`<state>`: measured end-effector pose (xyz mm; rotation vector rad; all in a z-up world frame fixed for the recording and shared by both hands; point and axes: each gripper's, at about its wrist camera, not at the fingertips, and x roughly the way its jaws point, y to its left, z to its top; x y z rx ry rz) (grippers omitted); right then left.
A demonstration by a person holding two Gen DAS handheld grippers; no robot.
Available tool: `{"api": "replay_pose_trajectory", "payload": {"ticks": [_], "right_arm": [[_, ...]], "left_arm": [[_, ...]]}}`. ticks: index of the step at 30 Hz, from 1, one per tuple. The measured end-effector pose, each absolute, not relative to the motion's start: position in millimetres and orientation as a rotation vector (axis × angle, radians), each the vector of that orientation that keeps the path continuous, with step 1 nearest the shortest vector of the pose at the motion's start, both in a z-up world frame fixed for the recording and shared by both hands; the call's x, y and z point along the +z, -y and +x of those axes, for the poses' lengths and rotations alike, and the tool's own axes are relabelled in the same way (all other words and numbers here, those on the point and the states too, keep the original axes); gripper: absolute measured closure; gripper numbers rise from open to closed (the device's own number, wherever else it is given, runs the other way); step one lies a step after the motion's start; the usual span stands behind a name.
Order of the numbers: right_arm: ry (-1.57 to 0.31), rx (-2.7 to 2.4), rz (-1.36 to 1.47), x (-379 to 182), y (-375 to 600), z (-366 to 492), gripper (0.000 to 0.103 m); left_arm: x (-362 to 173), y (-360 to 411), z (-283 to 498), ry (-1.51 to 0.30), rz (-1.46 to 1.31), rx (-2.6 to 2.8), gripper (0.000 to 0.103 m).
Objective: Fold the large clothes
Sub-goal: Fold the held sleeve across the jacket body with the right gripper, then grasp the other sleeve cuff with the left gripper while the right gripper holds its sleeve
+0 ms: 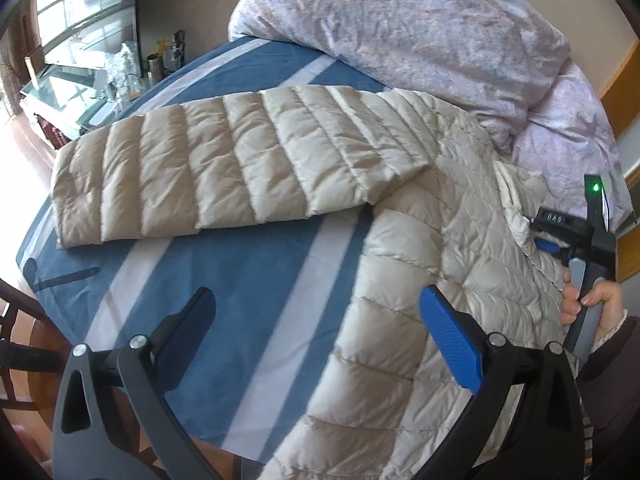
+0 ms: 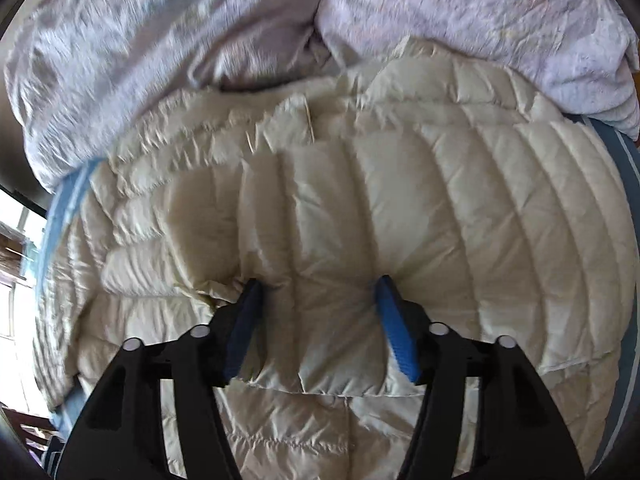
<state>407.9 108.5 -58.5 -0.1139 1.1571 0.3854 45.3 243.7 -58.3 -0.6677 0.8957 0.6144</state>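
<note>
A cream quilted down jacket [image 1: 420,248] lies on a blue-and-white striped bed sheet [image 1: 224,280]. One sleeve [image 1: 224,168] stretches out flat to the left. My left gripper [image 1: 316,320] is open and empty, hovering above the sheet and the jacket's lower part. In the right wrist view the jacket [image 2: 400,200] fills the frame. My right gripper [image 2: 316,308] has its jaws apart, pressed into a folded sleeve cuff [image 2: 320,340] that lies between the pads. The right gripper also shows in the left wrist view [image 1: 556,236] at the jacket's right side.
A lilac crumpled duvet [image 1: 420,32] is piled at the head of the bed, touching the jacket's top; it also shows in the right wrist view [image 2: 160,40]. A cluttered glass table [image 1: 92,84] stands beyond the bed's left edge. Dark wooden furniture [image 1: 16,344] stands at the lower left.
</note>
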Motion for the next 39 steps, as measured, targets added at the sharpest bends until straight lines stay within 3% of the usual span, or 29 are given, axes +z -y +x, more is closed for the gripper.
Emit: {"api": "replay_pose_trajectory", "payload": {"ticks": [5, 27, 39], "right_arm": [[-1.093, 0.318, -0.253, -71, -130, 395, 0.033], [-1.074, 0.333, -0.234, -75, -127, 392, 0.03], [-1.077, 0.344, -0.24, -75, -127, 394, 0.03]], "left_arm": [[-59, -262, 33, -0.886, -0.689, 0.676, 0.002], [-81, -405, -69, -0.833, -0.923, 1.044, 0.002], [-103, -420, -74, -0.827, -1.021, 1.057, 0.031]]}}
